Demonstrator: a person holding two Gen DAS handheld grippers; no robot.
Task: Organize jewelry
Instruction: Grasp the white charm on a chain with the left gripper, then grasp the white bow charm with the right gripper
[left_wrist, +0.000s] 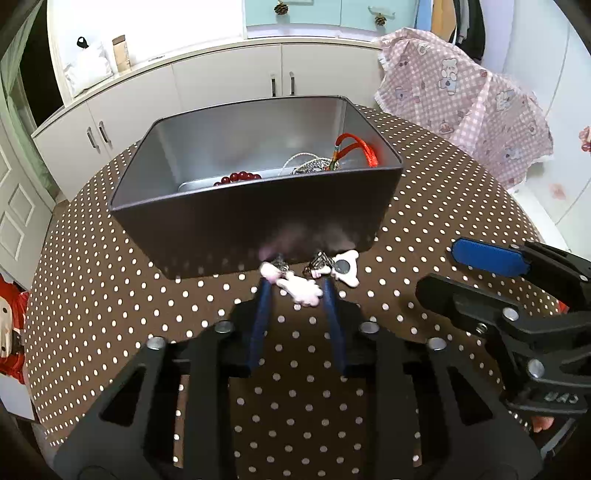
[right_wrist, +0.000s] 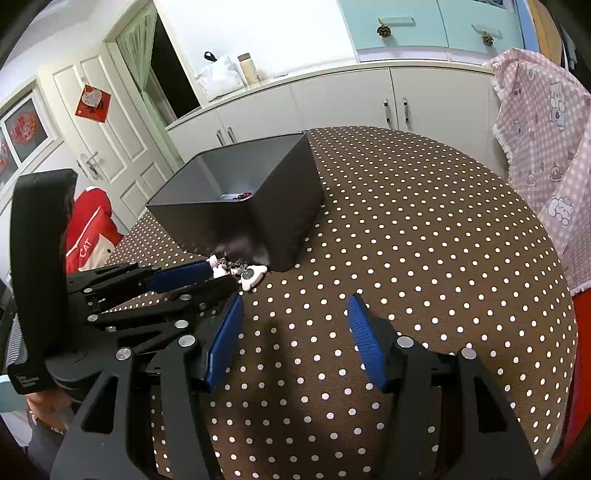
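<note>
A dark grey metal box (left_wrist: 255, 225) stands on the dotted table; it also shows in the right wrist view (right_wrist: 258, 218). Inside lie red beads (left_wrist: 238, 178), a silver chain (left_wrist: 310, 165) and a red cord (left_wrist: 360, 147). A pink and white charm piece with silver links (left_wrist: 308, 275) lies on the cloth against the box's near wall. My left gripper (left_wrist: 297, 284) is open, its fingers on either side of the piece, also seen in the right wrist view (right_wrist: 221, 271). My right gripper (right_wrist: 295, 310) is open and empty, hovering over the cloth to the right.
The round table has a brown cloth with white dots (right_wrist: 406, 240). A pink checked cloth (left_wrist: 461, 107) hangs over something at the table's far right. White cabinets (left_wrist: 221, 85) stand behind. A red bag (right_wrist: 88, 229) sits left of the table.
</note>
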